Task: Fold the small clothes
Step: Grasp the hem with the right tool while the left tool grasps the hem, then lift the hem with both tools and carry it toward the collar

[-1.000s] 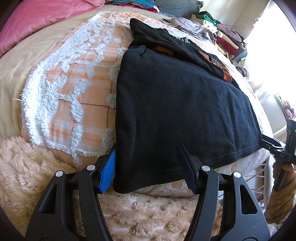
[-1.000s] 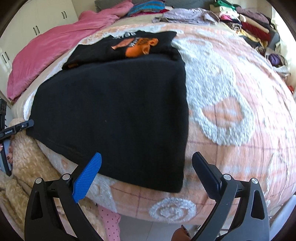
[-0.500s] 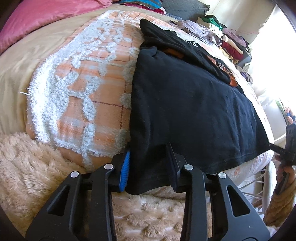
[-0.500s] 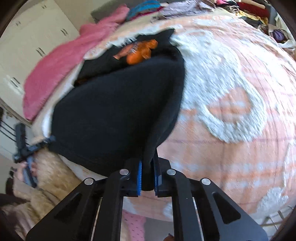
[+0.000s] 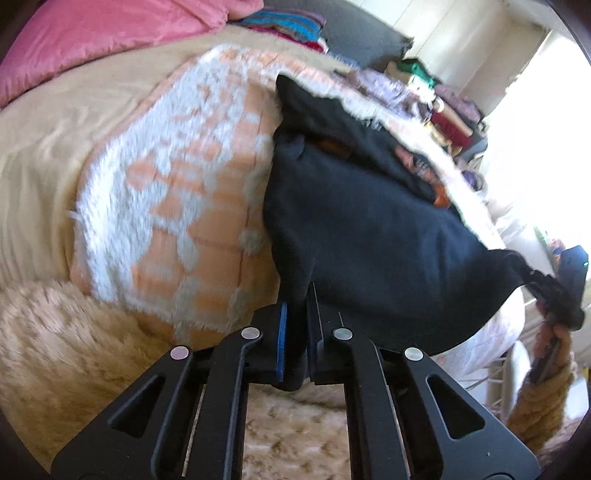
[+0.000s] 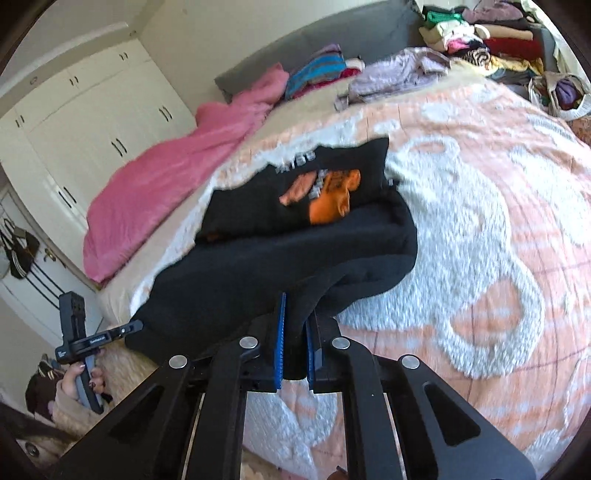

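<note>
Bed with orange-and-white tufted blanket (image 6: 480,229) over beige sheet (image 5: 55,155). On it: black shirt (image 6: 295,258) with orange print, near edge lifted; pink duvet (image 6: 166,177) along far side; lilac garment (image 6: 399,70) and striped folded clothes (image 6: 317,72) by grey headboard (image 6: 332,33).

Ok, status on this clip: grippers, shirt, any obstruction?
Left gripper and right gripper each shut on a near corner of the black T-shirt. Hem raised off the peach blanket. No obstruction.
</note>
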A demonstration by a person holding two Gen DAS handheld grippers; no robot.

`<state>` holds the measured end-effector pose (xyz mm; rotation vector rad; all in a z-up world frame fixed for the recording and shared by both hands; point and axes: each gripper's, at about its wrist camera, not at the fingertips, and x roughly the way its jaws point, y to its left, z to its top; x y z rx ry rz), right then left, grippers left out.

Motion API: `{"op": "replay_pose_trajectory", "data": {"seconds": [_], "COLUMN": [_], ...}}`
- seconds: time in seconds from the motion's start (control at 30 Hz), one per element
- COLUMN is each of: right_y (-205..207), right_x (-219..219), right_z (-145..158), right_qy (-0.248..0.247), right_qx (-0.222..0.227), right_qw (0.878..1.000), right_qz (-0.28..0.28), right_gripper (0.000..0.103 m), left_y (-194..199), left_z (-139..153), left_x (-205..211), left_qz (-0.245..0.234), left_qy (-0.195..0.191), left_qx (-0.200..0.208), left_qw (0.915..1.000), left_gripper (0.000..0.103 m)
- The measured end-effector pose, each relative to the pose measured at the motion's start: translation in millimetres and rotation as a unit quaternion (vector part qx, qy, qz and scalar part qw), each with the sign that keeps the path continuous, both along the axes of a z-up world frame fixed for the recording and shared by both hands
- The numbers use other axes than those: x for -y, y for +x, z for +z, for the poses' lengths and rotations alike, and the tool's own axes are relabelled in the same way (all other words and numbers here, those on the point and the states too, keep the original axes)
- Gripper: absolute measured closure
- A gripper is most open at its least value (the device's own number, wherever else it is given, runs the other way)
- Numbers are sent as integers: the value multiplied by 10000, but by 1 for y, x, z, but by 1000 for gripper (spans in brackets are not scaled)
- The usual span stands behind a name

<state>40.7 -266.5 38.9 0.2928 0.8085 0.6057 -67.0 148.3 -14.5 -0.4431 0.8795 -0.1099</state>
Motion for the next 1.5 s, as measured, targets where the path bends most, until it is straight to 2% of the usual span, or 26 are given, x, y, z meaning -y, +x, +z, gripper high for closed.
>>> {"op": "replay_pose_trajectory", "data": {"seconds": [0.37,0.6,0.97,1.5], "right_y": [8,10,16,47], "right_x": [16,26,31,32], "right_z": [28,34,46,65], "right_qy": [354,547,627,760], "right_qx": [527,704,922,1197], "right_qw": [9973,9942,9907,9861], "right_qz": [-376,-608,-776,-866], "right_gripper": [95,95,95,95], "left_y": [10,21,37,66], "left_z": [41,57,84,100], "left_x": [-8,-15,-10,-18], "left_qz": [130,194,186,281], "left_qy": [-412,-384,-143,-169], "left_qx": [561,745,1009,1156], "left_qw": [9975,9963,9946,9928], "left_gripper": [100,100,100,100]}}
